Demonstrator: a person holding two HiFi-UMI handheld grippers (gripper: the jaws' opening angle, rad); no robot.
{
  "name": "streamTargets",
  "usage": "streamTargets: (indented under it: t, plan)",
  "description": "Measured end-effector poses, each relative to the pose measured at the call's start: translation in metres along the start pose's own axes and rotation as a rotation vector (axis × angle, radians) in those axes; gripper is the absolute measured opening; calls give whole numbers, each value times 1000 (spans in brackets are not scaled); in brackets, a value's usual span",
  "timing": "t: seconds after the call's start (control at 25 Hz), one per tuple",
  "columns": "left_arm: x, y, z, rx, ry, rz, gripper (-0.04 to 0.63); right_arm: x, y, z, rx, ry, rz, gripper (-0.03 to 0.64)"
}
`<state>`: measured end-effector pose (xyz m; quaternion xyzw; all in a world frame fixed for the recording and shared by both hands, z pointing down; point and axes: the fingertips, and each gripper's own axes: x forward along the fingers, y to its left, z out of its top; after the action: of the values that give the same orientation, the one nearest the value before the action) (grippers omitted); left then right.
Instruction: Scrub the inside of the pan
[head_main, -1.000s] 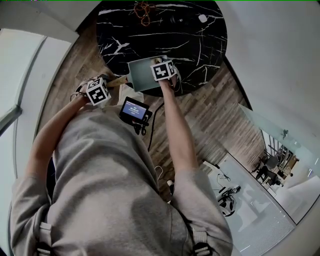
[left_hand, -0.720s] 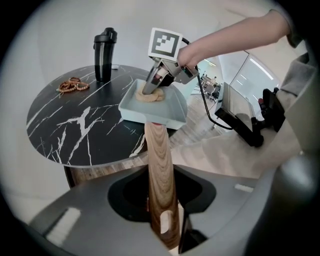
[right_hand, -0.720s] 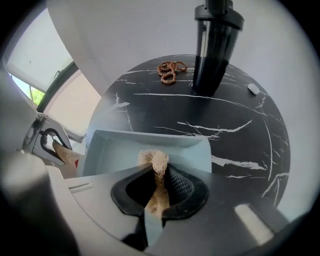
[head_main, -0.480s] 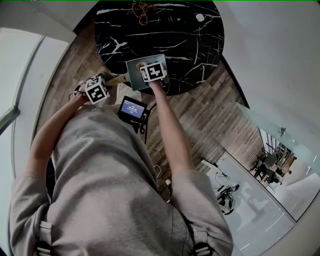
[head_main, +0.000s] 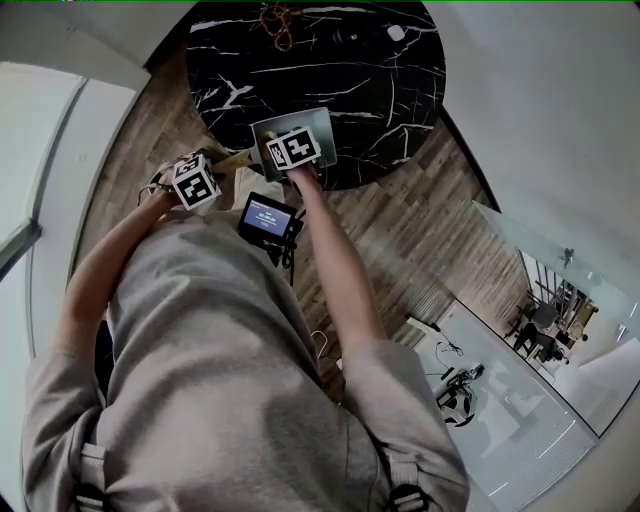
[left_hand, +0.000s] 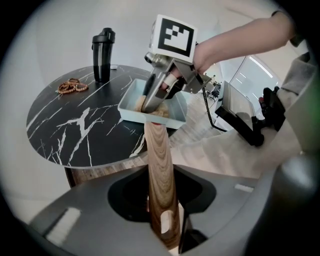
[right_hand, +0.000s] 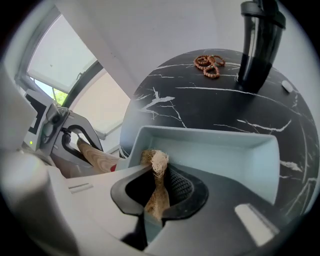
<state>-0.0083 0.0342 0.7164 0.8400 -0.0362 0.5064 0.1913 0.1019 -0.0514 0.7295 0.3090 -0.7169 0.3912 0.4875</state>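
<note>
A pale blue rectangular pan (head_main: 312, 123) sits at the near edge of the round black marble table (head_main: 380, 90). Its wooden handle (left_hand: 159, 165) sticks out over the floor, and my left gripper (left_hand: 160, 220) is shut on it. My right gripper (right_hand: 157, 200) points steeply down into the pan (right_hand: 225, 155), shut on a tan fibrous scrubber (right_hand: 159, 165). The scrubber sits at the pan's handle-side end, near the wall. From the left gripper view the right gripper (left_hand: 151, 103) reaches the pan floor (left_hand: 177, 112). The head view has the left gripper (head_main: 222, 165) left of the pan.
A black bottle (left_hand: 102, 55) and a string of brown beads (left_hand: 71, 86) stand at the table's far side, with a small white item (head_main: 398, 33) near them. A screen device on a stand (head_main: 268, 218) is below the table edge, between my arms, with cables on the wooden floor.
My right gripper has slid left across the pan with the scrubber, from the right part to the handle end. The left gripper and the pan have stayed put.
</note>
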Motion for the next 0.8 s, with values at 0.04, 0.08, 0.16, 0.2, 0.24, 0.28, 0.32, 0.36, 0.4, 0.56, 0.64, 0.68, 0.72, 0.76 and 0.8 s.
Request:
streamTargets:
  t: [0.04, 0.08, 0.16, 0.2, 0.24, 0.28, 0.32, 0.36, 0.4, 0.56, 0.64, 0.68, 0.72, 0.76, 0.8]
  plan:
    - [0, 1, 1, -1, -4, 2, 115, -1, -2, 0, -17, 3, -7, 52]
    - [0, 2, 2, -3, -8, 4, 114, -2, -4, -1, -32, 5, -15, 51]
    - [0, 2, 2, -6, -14, 7, 114, -4, -9, -2, -48, 9, -30, 51]
    - [0, 2, 1, -7, -15, 6, 114, -6, -12, -3, -54, 11, -39, 51]
    - [-1, 2, 1, -8, -15, 4, 114, -7, -16, -5, -58, 11, -49, 51]
    - [-2, 1, 1, -8, -13, 1, 115, -9, -21, -6, -61, 11, -60, 51]
    - [-2, 0, 1, -9, -12, -2, 114, -11, -26, -8, -61, 11, -72, 51]
    - [-1, -1, 2, -10, -12, -4, 114, -14, -31, -10, -57, 11, -86, 51]
    - [-1, -2, 2, -10, -11, -5, 114, -16, -38, -12, -51, 10, -102, 51]
    - [-1, 1, 1, -6, -10, -2, 114, -27, -66, -17, -20, -1, -181, 51]
    - [0, 1, 1, -7, -9, -1, 114, -32, -79, -20, -7, -4, -223, 49]
    - [0, 1, 1, -8, -11, 0, 114, -35, -86, -22, 0, 0, -243, 49]
    - [0, 1, 1, -11, -12, 0, 114, -37, -93, -25, 6, 7, -263, 49]
    - [0, 1, 1, -14, -12, -1, 114, -40, -99, -28, 10, 16, -282, 49]
    - [-1, 1, 2, -17, -12, 0, 114, -42, -103, -31, 11, 26, -299, 49]
